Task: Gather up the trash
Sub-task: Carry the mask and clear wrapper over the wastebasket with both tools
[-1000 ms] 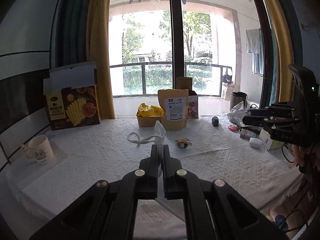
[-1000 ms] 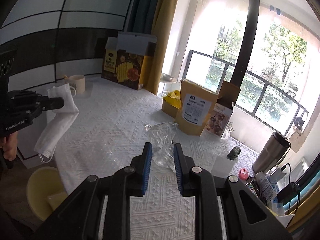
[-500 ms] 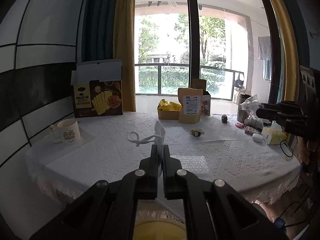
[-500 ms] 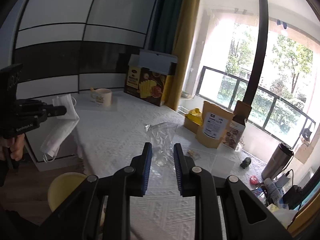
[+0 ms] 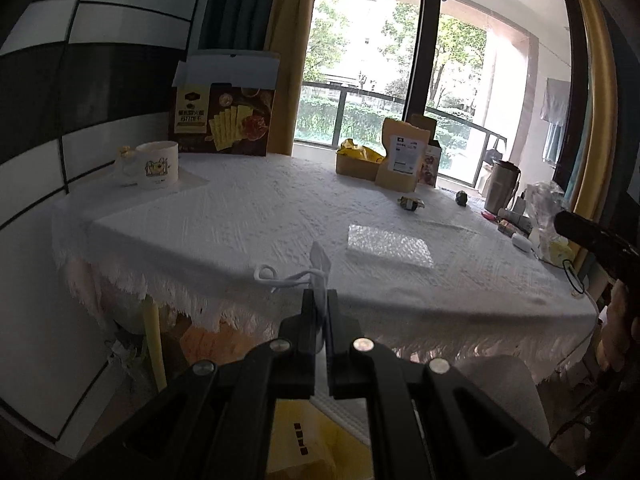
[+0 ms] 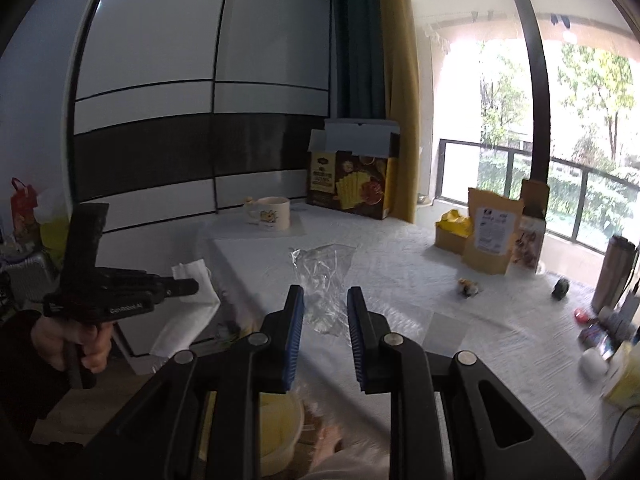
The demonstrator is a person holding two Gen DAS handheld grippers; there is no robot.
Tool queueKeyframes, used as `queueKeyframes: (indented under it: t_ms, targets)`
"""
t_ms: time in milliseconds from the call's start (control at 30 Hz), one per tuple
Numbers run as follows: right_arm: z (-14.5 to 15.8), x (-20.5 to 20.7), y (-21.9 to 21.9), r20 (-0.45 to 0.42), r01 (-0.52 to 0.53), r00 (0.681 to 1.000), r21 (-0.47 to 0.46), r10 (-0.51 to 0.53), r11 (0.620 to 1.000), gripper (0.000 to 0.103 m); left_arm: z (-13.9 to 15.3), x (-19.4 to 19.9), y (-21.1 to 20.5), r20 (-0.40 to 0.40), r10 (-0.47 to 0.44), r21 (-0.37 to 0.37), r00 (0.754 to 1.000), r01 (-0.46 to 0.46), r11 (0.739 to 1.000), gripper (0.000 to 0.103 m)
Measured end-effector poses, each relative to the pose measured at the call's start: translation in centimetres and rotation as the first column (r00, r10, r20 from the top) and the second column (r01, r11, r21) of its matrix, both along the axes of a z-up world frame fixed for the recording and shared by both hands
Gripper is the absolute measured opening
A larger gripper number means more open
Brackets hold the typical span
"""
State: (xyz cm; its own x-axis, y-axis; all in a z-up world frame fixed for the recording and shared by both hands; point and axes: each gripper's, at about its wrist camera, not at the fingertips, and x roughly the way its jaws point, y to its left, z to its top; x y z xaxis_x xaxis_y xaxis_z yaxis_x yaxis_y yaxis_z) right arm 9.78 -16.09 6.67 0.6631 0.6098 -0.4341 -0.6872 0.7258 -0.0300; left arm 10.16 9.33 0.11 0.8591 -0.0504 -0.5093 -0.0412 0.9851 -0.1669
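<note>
My left gripper (image 5: pixel 319 300) is shut on a white face mask (image 5: pixel 321 261), whose ear loop curls off to the left. It hangs off the near edge of the white-clothed table (image 5: pixel 248 216). In the right wrist view that left gripper (image 6: pixel 195 288) shows at the left with the mask (image 6: pixel 188 312) drooping from it. My right gripper (image 6: pixel 325 300) is shut on a crumpled clear plastic wrapper (image 6: pixel 324 268). A yellow bin (image 6: pixel 276 420) stands on the floor under both grippers. On the table lie a candy wrapper (image 5: pixel 412 203) and a clear plastic sheet (image 5: pixel 388 246).
On the table stand a cartoon mug (image 5: pixel 154 164), a cracker box (image 5: pixel 224 120), a tan pouch (image 5: pixel 402 160), a yellow-filled carton (image 5: pixel 356 160) and a steel flask (image 5: pixel 500 192). Small clutter sits at the table's right end. A hand (image 6: pixel 72 340) grips the left tool.
Both grippers have drawn back from over the table to beyond its near edge and sunk lower. The mask and the plastic wrapper came along, and the yellow bin now shows beneath.
</note>
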Motion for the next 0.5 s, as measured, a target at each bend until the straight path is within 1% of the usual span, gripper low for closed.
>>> queueKeyframes:
  t_ms: [100,167,333,500]
  targets:
    - [-1.5,-0.1,0.4,-0.04,-0.008,0.999,0.003,0.008,1.0,0.021,-1.4,-0.1,0.1,-0.038,-0.008,-0.023,0.999,0.007,1.0,0.003]
    - [-2.2,-0.3,0.5,-0.056,-0.01,0.998,0.001,0.01,1.0,0.021,-2.2,0.0,0.1,-0.058,-0.004,-0.014,0.998,0.003,1.0,0.003]
    - [-3.2,-0.1,0.0,-0.089,0.006,0.996,0.014,-0.005,1.0,0.021,-4.2,0.6,0.4,-0.108,0.009,-0.039,0.994,-0.013,0.999,0.003]
    - [-4.1,0.3,0.2,-0.116,0.0,0.993,0.01,0.002,1.0,0.021,-6.5,1.6,0.1,-0.164,0.002,-0.064,0.986,-0.013,0.998,0.003]
